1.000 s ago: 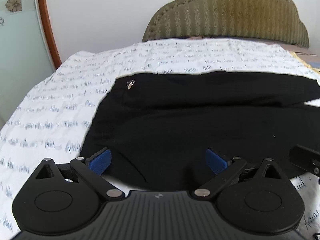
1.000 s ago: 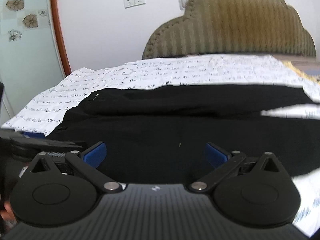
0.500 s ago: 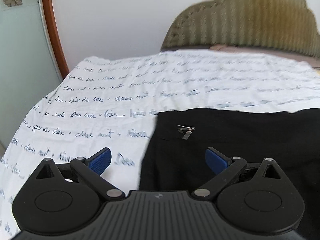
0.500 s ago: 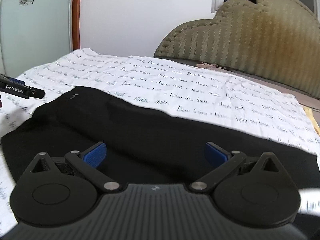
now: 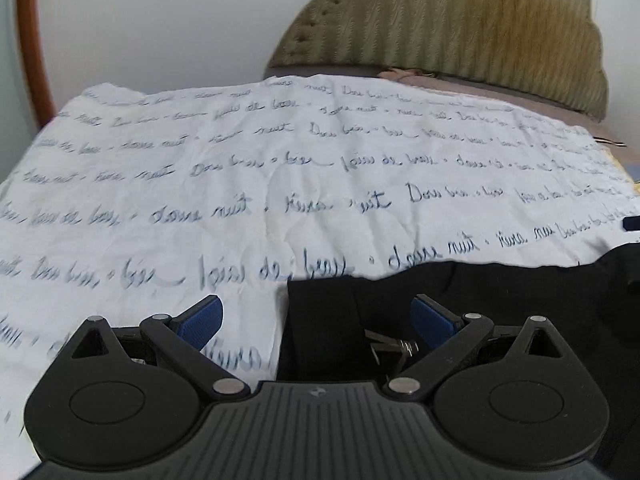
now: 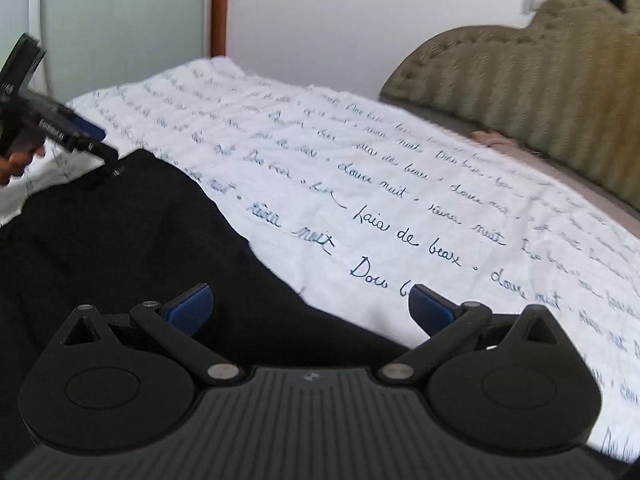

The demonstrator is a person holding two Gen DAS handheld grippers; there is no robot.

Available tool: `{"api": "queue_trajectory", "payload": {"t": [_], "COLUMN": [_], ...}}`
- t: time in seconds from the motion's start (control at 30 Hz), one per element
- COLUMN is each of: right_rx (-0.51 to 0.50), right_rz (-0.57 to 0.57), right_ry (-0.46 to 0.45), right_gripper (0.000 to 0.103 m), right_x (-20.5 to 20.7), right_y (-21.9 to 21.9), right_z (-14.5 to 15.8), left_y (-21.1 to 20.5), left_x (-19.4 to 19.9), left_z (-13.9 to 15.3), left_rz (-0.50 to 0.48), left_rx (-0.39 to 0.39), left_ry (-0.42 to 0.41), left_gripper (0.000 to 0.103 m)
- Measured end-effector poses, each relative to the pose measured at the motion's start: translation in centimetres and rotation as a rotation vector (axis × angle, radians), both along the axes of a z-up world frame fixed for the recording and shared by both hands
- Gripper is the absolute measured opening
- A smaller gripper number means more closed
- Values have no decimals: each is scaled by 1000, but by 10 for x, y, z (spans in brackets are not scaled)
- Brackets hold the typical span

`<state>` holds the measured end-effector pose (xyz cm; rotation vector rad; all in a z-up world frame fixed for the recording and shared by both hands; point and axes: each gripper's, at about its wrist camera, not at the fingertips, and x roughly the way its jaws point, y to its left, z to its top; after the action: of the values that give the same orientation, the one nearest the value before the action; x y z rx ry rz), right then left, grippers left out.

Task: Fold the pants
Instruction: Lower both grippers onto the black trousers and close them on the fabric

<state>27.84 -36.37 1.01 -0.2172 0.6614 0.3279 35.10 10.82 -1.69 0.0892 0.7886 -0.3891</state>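
Black pants (image 6: 132, 240) flat on script-printed bedsheet (image 5: 280, 184), far edge facing headboard. Left gripper (image 5: 316, 316) wide open, empty, straddling pants corner; right gripper (image 6: 310, 304) likewise at far edge. Risk — pinching sheet with cloth, or one layer only, skewing fold.

The bed (image 5: 440, 92) carries a white sheet (image 5: 280, 184) printed with rows of blue handwriting, lightly creased and spread almost to the padded olive headboard (image 5: 460, 28) at the far edge. Black pants (image 6: 120, 240) lie flat directly on the sheet along the bed's near edge, a small metal tag (image 5: 392, 346) at their left corner.
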Motion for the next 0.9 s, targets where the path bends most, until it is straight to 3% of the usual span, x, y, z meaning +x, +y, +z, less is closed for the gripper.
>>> {"api": "queue_trajectory", "payload": {"t": [0.1,0.23,0.37,0.47,0.53,0.6,0.77,0.83,0.9], "right_rx": [-11,-9,16,76,129,162,101,39,-27], "right_rz": [42,90,133,165,182,190,164,117,41], "right_ry": [69,164,265,301,320,329,267,192,103], "right_gripper": [103,103,100,79,43,17,8,1,1], "right_x": [20,41,55,58,58,57,45,41,41], "right_y": [-6,-12,-14,-18,-22,-25,-16,-8,-2], "right_z": [-9,-26,-42,-43,-39,-35,-25,-17,-8], "left_y": [1,-1,-5,-13,-17,-22,-25,-21,-16], "left_x": [21,45,49,46,39,36,24,21,23], "left_z": [-10,-27,-35,-34,-32,-30,-11,-1,3], "left_rz": [-18,-64,-83,-99,-131,-144,-132,-109,-87], "left_rx": [-55,-162,-145,-112,-68,-40,-28,-42,-68], "left_ry": [40,158,115,84,66,55,-26,-84,-112], "left_gripper": [101,101,101,98,60,50,44,43,43]}}
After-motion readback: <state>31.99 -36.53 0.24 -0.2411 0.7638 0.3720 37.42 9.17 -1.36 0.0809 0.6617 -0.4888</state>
